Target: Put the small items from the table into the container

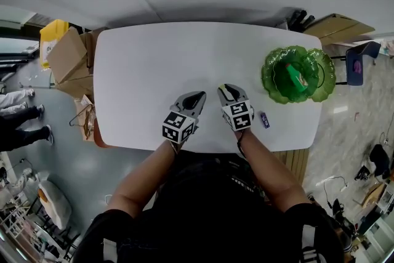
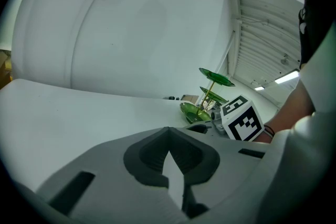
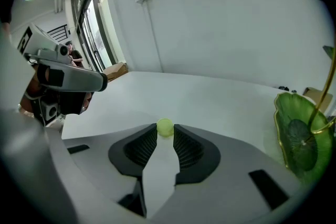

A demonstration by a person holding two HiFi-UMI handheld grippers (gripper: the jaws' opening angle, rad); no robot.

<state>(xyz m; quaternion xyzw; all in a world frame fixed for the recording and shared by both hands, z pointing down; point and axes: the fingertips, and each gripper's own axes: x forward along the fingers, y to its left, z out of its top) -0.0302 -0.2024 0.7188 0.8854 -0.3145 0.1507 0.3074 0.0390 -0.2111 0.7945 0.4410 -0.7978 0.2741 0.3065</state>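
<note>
Now the right tongs (image 1: 226, 90) pinch a small yellow-green ball (image 3: 165, 127) at their very tips, well short of the green dish (image 1: 267, 80); the left tongs (image 1: 196, 98) are closed on nothing.
With so slight a hold, I judge the carry should go slow and level, squeeze steady, opening only low over a bare part of the dish, lest the ball roll off. A small purple thing (image 1: 265, 120) lies on the table (image 1: 154, 71) on the near side of the dish. The head view hides the ball; the purple thing is too small to name; what lies in the dish is unclear, and the right gripper view cuts the dish off.
</note>
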